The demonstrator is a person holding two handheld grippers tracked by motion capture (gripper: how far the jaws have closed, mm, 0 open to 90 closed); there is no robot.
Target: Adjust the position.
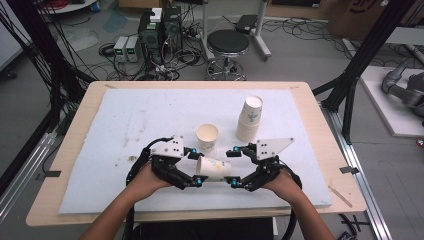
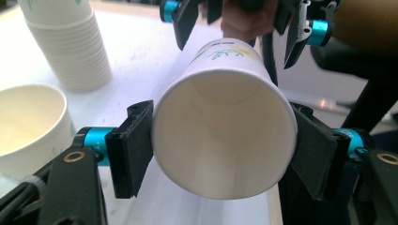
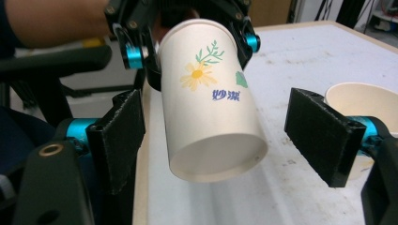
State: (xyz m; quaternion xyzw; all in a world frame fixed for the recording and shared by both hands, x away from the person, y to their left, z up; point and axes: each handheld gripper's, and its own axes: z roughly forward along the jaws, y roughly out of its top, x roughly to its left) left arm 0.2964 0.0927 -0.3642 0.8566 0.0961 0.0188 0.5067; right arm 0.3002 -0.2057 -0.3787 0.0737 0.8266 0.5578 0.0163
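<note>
Here, left hand-held gripper [image 2: 220, 154] clamping paper cup [image 2: 224, 136]; right hand-held gripper [image 3: 216, 140] open

Each hand-held gripper, left [image 1: 195, 168] and right [image 1: 233, 166], is a black linkage frame with two flat black rectangular pads, cyan collars at the fingertips and brass-ringed pivot holes. A pale three-cornered plate with small dark screws tops each; black cables trail back. Forearms look bare, probably sleeveless.

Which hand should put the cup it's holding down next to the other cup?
Left, probably. The left hand-held gripper already clamps the sideways paper cup at its rim, while the right hand-held gripper stands open around its base.
</note>
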